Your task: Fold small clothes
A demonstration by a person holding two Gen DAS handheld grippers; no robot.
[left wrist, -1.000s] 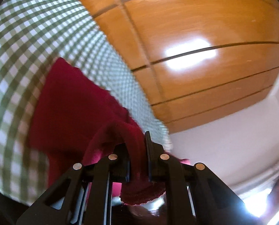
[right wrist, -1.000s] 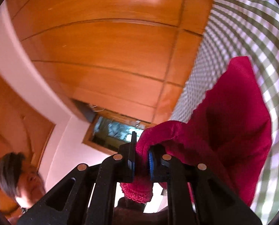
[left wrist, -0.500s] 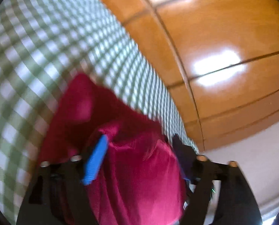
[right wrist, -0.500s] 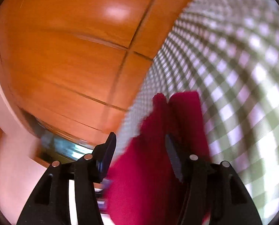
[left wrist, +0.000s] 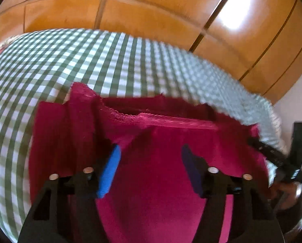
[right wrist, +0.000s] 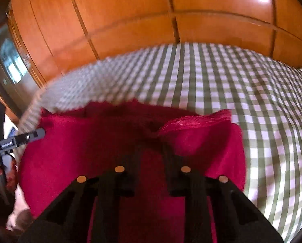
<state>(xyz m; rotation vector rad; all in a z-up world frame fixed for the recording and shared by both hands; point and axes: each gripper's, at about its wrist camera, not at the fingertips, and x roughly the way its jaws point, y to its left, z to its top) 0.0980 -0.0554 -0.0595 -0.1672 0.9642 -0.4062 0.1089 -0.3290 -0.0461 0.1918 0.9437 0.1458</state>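
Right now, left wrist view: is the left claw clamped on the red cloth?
No: the left claw stands open, its pads apart above the red cloth, which lies on the checked cover.

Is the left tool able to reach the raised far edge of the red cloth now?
Probably yes. The left tool stands open above the red cloth, its jaws having just been closing with nothing pinched, and nothing lies between it and the raised edge.

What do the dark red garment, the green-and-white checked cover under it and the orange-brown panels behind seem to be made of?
Dark red garment: soft fuzzy knit or fleece, matte, with a fraying edge. Green-and-white checked cover: woven cloth, probably cotton, matte and creased. Orange-brown panels: wood or wood veneer, glossy varnish, judging by the bright window glare.
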